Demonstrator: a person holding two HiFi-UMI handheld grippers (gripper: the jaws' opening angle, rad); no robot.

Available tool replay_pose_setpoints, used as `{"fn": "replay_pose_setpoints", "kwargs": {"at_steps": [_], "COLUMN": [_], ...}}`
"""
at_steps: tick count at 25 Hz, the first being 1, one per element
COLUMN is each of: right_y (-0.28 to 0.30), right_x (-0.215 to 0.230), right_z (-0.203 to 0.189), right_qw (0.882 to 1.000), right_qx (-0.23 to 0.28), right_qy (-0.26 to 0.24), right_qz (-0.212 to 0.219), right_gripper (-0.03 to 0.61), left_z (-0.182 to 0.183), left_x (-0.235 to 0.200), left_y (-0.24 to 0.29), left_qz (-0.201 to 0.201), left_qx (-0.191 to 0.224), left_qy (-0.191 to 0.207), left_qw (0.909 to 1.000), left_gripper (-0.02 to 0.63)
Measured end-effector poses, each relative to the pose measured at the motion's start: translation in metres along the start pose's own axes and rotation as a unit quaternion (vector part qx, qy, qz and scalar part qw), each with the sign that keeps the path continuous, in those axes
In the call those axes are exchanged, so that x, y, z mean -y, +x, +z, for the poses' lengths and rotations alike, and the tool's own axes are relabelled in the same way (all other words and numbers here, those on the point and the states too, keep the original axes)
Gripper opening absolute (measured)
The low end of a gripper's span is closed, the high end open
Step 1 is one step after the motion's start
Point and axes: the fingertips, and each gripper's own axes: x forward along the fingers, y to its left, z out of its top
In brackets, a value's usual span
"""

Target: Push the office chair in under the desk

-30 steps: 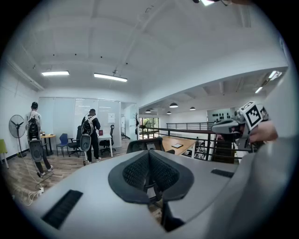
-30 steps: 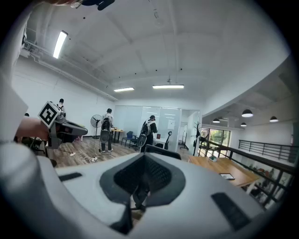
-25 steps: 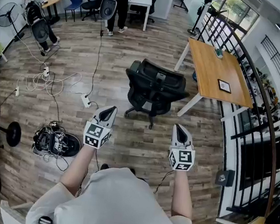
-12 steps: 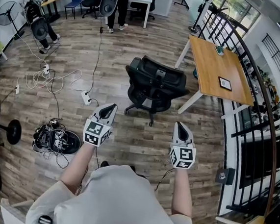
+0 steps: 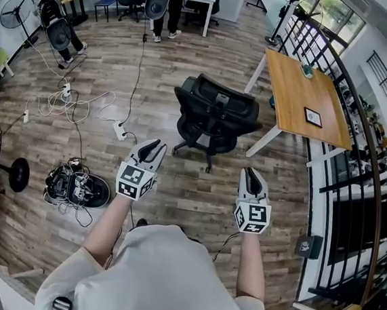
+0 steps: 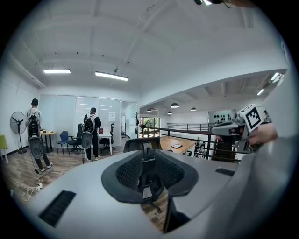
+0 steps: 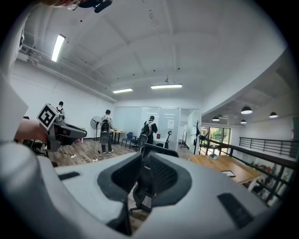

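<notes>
The black office chair (image 5: 214, 115) stands on the wood floor, pulled out to the left of the wooden desk (image 5: 301, 93) with its back toward me. Both grippers hover in the air short of the chair, apart from it. My left gripper (image 5: 155, 146) points at the chair's left side; its jaws are opening with nothing between them. My right gripper (image 5: 251, 173) aims past the chair's right side, its jaws opening by a narrow gap, also empty. The chair (image 6: 142, 148) shows through the left gripper (image 6: 147, 173) gap, and the chair (image 7: 158, 151) likewise above the right gripper (image 7: 144, 181).
A power strip (image 5: 119, 131) with cables lies left of the chair, and a heap of gear (image 5: 78, 189) sits nearer me. A black railing (image 5: 360, 160) runs along the desk's right side. People (image 5: 160, 1) with backpacks stand at the far end by other desks.
Both grippers' jaws have parted, the left more than the right. Hands and chair keep nearly the same places; the view has crept slightly forward.
</notes>
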Motion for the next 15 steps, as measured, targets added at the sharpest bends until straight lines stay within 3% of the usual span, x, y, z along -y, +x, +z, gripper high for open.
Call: {"fn": "replay_pose_setpoints", "kwargs": {"at_steps": [7, 15], "right_y": [-0.003, -0.006], "right_x": [0.019, 0.037], "right_z": [-0.01, -0.025], "right_qw": [1.0, 1.0], "right_qx": [-0.009, -0.024], "right_qy": [0.002, 0.012], "right_qz": [0.004, 0.0], "right_gripper": [0.126, 0.179], "left_z": [-0.005, -0.01], "left_x": [0.01, 0.025], "left_y": [0.003, 0.009], "left_qz": [0.017, 0.021], "left_qx": [-0.004, -0.01], "left_qy": [-0.012, -0.014], "left_qw": [0.9998, 0.9996], "left_gripper": [0.168, 0.217]}}
